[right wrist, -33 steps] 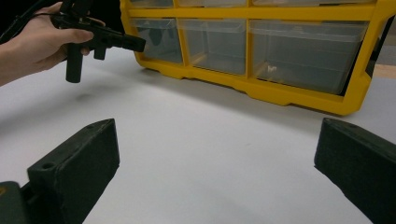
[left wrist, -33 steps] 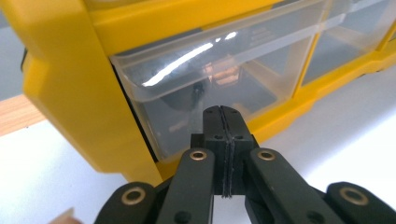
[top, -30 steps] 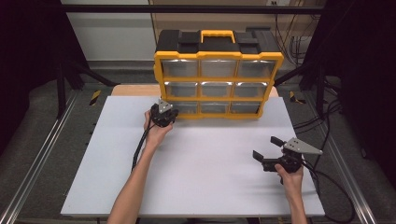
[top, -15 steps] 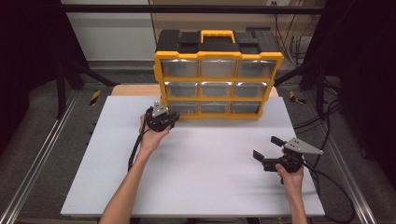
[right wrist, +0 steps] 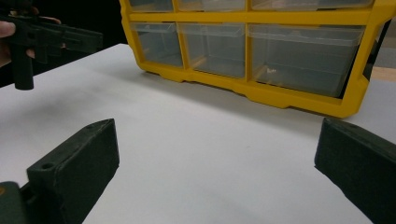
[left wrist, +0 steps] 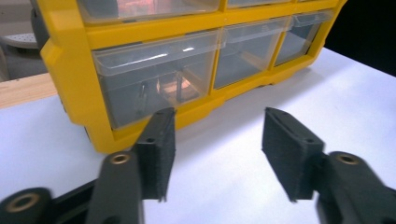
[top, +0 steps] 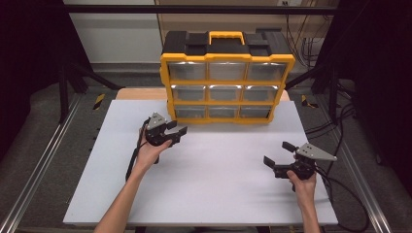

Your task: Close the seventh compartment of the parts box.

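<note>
The see-through bottom-left drawer (left wrist: 154, 79) of the yellow plastic box (top: 227, 77), at one o'clock of the spread-open left gripper (top: 176, 131), could be missed or bumped.

The hand-held gripper (left wrist: 217, 154), jaws apart, faces the yellow organizer's bottom-left drawer (left wrist: 154, 77).

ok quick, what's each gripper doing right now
left gripper: open, holding nothing, near the yellow drawer organiser
right gripper: open, holding nothing, over the white table
</note>
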`<move>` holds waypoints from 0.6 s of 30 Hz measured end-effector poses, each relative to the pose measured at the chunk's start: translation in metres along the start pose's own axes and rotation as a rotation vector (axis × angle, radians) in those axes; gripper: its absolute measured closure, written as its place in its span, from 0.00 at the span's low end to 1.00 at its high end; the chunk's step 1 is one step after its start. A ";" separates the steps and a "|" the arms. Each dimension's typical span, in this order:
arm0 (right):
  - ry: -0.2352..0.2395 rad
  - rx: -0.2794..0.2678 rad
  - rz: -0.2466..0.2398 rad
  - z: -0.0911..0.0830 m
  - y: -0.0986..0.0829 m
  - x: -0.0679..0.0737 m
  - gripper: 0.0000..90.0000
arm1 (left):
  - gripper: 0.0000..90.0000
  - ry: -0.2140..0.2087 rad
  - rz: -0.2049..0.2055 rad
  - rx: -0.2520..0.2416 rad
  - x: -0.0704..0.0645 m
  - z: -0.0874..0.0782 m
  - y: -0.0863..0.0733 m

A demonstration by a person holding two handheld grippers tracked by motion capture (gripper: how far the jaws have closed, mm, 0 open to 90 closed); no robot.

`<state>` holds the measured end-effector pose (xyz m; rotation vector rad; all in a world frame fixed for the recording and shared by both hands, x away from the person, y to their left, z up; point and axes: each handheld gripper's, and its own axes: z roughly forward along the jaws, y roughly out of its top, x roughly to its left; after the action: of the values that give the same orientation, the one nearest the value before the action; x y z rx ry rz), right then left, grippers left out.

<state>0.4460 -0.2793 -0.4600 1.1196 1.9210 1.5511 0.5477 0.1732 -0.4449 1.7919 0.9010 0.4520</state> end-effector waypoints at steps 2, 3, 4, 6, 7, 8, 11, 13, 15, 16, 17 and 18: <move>0.001 0.002 0.002 0.000 0.000 0.000 0.01 | 0.42 -0.012 -0.007 -0.005 0.000 -0.005 -0.002; 0.001 0.003 0.000 0.000 0.000 0.000 0.01 | 0.39 -0.016 -0.008 -0.014 -0.001 -0.008 -0.003; 0.001 0.003 0.000 0.000 0.000 0.000 0.01 | 0.37 -0.024 -0.011 -0.017 -0.001 -0.010 -0.005; 0.000 0.002 0.000 0.000 0.000 0.000 0.01 | 0.32 -0.042 -0.012 -0.024 -0.003 -0.015 -0.008; 0.000 0.003 0.000 0.000 0.000 0.000 0.01 | 0.29 -0.046 -0.010 -0.025 -0.003 -0.017 -0.009; 0.000 0.004 -0.001 0.000 0.000 0.000 0.01 | 0.27 -0.046 -0.012 -0.020 -0.003 -0.019 -0.010; 0.001 0.004 0.000 0.000 0.000 0.000 0.01 | 0.22 -0.052 -0.020 -0.044 -0.004 -0.027 -0.014; 0.001 0.004 0.001 0.000 0.000 0.000 0.01 | 0.17 -0.052 -0.024 -0.054 -0.004 -0.032 -0.017; 0.003 0.003 0.000 0.000 0.000 0.000 0.01 | 0.13 -0.041 -0.017 -0.052 -0.003 -0.037 -0.019; 0.003 0.004 -0.001 0.000 0.000 0.000 0.01 | 0.11 -0.039 -0.014 -0.054 -0.003 -0.040 -0.021; 0.003 0.004 -0.001 0.000 0.000 0.000 0.01 | 0.10 -0.034 -0.016 -0.061 -0.002 -0.042 -0.022; 0.003 0.005 0.001 0.000 0.000 0.000 0.01 | 0.09 -0.033 -0.020 -0.070 -0.001 -0.045 -0.023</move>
<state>0.4458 -0.2788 -0.4605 1.1214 1.9277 1.5500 0.5081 0.2047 -0.4483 1.7205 0.8693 0.4347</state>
